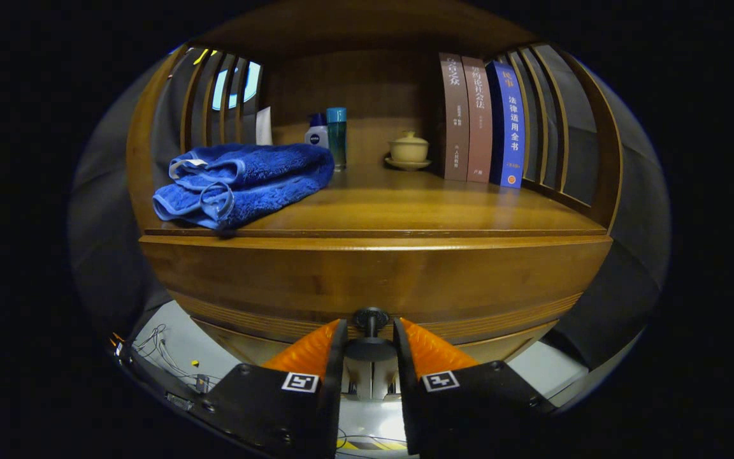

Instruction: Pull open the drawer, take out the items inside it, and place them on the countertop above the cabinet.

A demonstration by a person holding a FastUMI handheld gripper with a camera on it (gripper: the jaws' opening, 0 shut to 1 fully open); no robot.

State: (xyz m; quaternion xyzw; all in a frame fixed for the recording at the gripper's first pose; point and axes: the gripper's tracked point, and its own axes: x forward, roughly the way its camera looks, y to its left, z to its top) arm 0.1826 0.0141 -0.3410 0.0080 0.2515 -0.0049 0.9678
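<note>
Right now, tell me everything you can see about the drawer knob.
The drawer knob is a small, dark, round knob, metal by its look, on a short stem, standing out from the wooden drawer front below the countertop. It sits between the fingers of the gripper, which close in on either side; actual contact is unclear.

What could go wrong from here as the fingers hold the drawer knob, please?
1. The gripper has its fingers on the small round drawer knob; on so small a knob they may slip off during the pull.
2. The folded blue towel overhangs the countertop edge, so a jerky pull might shake it off.
3. The towel, bottles, lidded cup and books limit placing room.
</note>
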